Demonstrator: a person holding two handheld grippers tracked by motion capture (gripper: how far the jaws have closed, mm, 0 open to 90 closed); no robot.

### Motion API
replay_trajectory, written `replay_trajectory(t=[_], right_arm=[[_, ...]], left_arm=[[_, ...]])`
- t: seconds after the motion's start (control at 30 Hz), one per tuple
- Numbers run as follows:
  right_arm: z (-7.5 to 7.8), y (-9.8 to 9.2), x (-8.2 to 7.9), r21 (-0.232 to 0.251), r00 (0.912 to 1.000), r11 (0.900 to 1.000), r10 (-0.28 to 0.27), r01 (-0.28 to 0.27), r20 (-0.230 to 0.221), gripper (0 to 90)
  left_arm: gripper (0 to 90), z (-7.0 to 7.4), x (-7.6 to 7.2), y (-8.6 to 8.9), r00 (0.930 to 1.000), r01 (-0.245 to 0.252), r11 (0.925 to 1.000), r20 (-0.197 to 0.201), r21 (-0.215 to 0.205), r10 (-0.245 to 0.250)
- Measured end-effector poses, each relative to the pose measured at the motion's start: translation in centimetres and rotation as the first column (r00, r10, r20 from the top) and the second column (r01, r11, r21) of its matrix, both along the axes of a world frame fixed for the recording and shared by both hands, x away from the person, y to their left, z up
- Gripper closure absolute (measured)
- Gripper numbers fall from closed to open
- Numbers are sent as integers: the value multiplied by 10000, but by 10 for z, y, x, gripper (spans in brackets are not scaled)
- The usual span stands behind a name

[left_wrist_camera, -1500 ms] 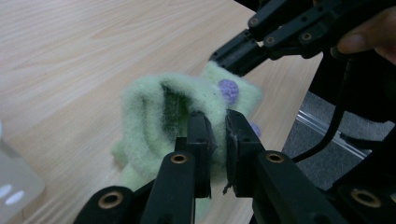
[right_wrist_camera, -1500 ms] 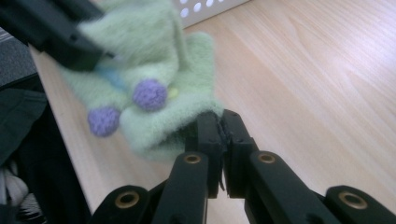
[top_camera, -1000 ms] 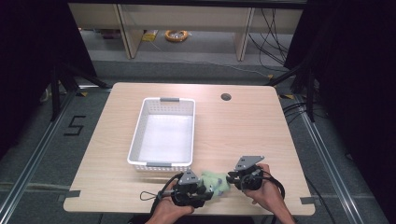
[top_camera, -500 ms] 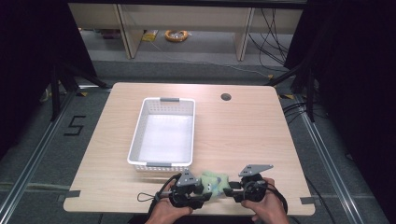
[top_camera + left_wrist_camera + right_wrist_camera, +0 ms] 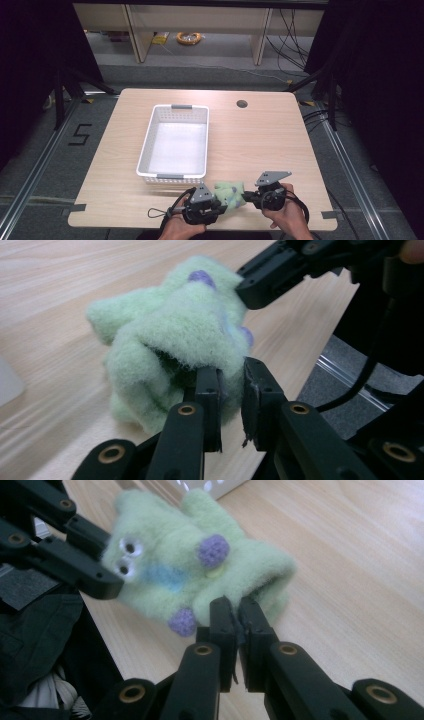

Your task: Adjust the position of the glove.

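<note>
Left gripper [image 5: 231,405]: fingers [image 5: 207,390] just closed, pinching a fold of the green fuzzy toy [image 5: 175,345]. Right gripper [image 5: 237,630]: fingers [image 5: 222,625] likewise just closed, nipping the toy's other edge. Toy sits between both grippers, at the counter's [image 5: 260,145] near edge. White basket [image 5: 150,145] stands just beyond the toy, left of centre.

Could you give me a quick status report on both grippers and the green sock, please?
Left gripper just closed, pinching the green fuzzy sock. Right gripper just closed on its other end. Sock at the near table edge; white basket behind, nothing blocking.
</note>
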State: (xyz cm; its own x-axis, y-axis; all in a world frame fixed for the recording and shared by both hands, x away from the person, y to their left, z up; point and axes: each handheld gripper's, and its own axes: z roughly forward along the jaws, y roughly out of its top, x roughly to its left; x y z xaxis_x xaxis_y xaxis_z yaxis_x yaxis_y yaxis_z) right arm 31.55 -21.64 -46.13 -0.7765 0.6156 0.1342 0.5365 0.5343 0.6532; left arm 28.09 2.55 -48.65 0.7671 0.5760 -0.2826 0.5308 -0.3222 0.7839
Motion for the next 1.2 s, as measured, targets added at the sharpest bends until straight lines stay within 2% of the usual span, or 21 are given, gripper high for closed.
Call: replay_trajectory(t=[0.03,0.07,0.13,0.3,0.33,0.37,0.43,0.47,0.53,0.63,0.67,0.7,0.8,0.83,0.87,0.9,0.97,1.0,1.07,1.1,1.2], right_arm=[[-2,-1,1,82,9999,9999,-92,94,-140,866],[-7,-2,1,18,9990,9999,-103,103,-430,864],[-9,-4,2,-12,9990,10000,-16,15,-442,864],[-18,-7,0,66,9966,9998,-190,196,-797,830],[-18,-7,1,41,9953,9995,-316,321,-920,773],[-18,-7,1,41,9953,9995,-316,321,-920,773],[-17,-8,1,111,9937,9986,-502,516,-1005,669],[-17,-9,2,388,9952,9978,-503,537,-839,641],[-11,-12,2,469,9955,9967,-632,666,-700,574],[-1,-20,5,758,9905,9883,-1291,1325,-472,490],[-1,-20,5,758,9905,9883,-1291,1325,-472,490],[0,-20,6,862,9851,9824,-1605,1655,-620,483],[-4,-21,14,995,9853,9817,-1561,1626,-696,465],[-6,-18,14,1229,9806,9759,-1682,1800,-1005,460],[-7,-19,17,1117,9839,9799,-1563,1655,-864,459],[-8,-16,16,1033,9787,9778,-1703,1822,-1148,455],[-12,-14,20,1042,9809,9784,-1685,1783,-970,451],[-12,-12,19,1073,9783,9771,-1711,1837,-1170,451],[-14,-10,22,860,9839,9838,-1485,1572,-993,452],[-18,-7,23,1068,9842,9822,-1438,1547,-1030,452],[-21,-3,25,607,9834,9884,-1307,1391,-1259,458]], left_arm=[[775,-1,0,0,9999,126,9999,-103,88,-125],[771,-4,0,-1,9988,128,9999,-467,-74,-131],[768,-9,1,-1,9972,143,9999,-730,-7,-143],[728,-9,2,1,9959,205,9998,-875,-57,-209],[706,-9,2,1,9963,130,9999,-846,-56,-134],[706,-9,0,1,9960,95,9999,-890,-125,-106],[617,-7,0,5,9951,-50,9997,-986,-227,28],[588,-6,0,7,9951,-171,9994,-980,-309,140],[554,-3,0,14,9953,-416,9986,-886,-339,384],[476,-1,3,23,9924,-924,9951,-853,-344,892],[476,-1,5,27,9903,-1051,9938,-950,-368,1012],[468,-1,7,32,9879,-1227,9918,-1005,-366,1185],[452,-2,11,37,9813,-1662,9856,-1036,-319,1621],[447,-3,12,38,9797,-1704,9847,-1133,-365,1653],[443,-4,14,39,9770,-1771,9836,-1269,-342,1715],[437,-5,14,39,9743,-1804,9829,-1435,-361,1736],[431,-7,15,38,9721,-1817,9827,-1571,-345,1742],[430,-8,15,37,9714,-1807,9830,-1621,-312,1734],[430,-11,15,33,9685,-1823,9828,-1778,-282,1745],[432,-12,16,32,9688,-1696,9853,-1871,-230,1624],[445,-15,18,27,9665,-1632,9864,-2040,-207,1556]])
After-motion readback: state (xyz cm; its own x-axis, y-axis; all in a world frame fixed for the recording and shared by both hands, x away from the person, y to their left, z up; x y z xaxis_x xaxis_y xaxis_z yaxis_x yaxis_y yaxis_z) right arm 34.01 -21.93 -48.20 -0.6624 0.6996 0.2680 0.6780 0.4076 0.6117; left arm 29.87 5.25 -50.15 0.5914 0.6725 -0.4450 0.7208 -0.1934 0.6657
